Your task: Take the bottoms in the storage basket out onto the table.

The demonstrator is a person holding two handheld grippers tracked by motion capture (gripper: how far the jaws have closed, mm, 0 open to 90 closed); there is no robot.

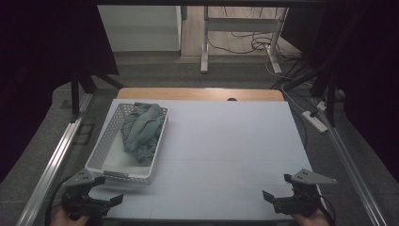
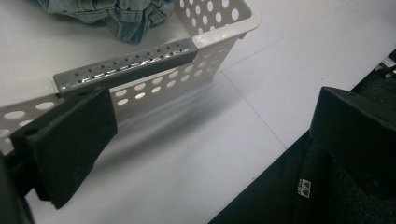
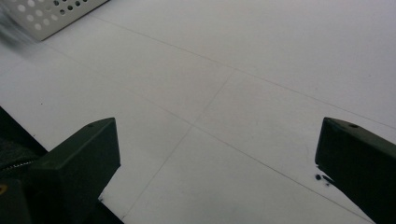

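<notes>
A white perforated basket (image 1: 101, 141) sits on the left of the white table and holds a crumpled blue-green denim garment (image 1: 141, 129). My left gripper (image 1: 107, 188) is open at the table's near left corner, just short of the basket's near end. In the left gripper view the basket's grey handle bar (image 2: 126, 67) lies just beyond the left jaw, and the denim garment (image 2: 126, 16) shows at the top. My right gripper (image 1: 276, 187) is open at the near right corner, over bare table. The basket's corner (image 3: 46, 16) appears far off in the right gripper view.
The white table top (image 1: 226, 146) stretches from the basket to the right edge, with a wooden strip (image 1: 197, 93) along its far side. Metal rails (image 1: 56, 155) run down both sides. A power strip (image 1: 314, 120) and cables lie on the floor at the right.
</notes>
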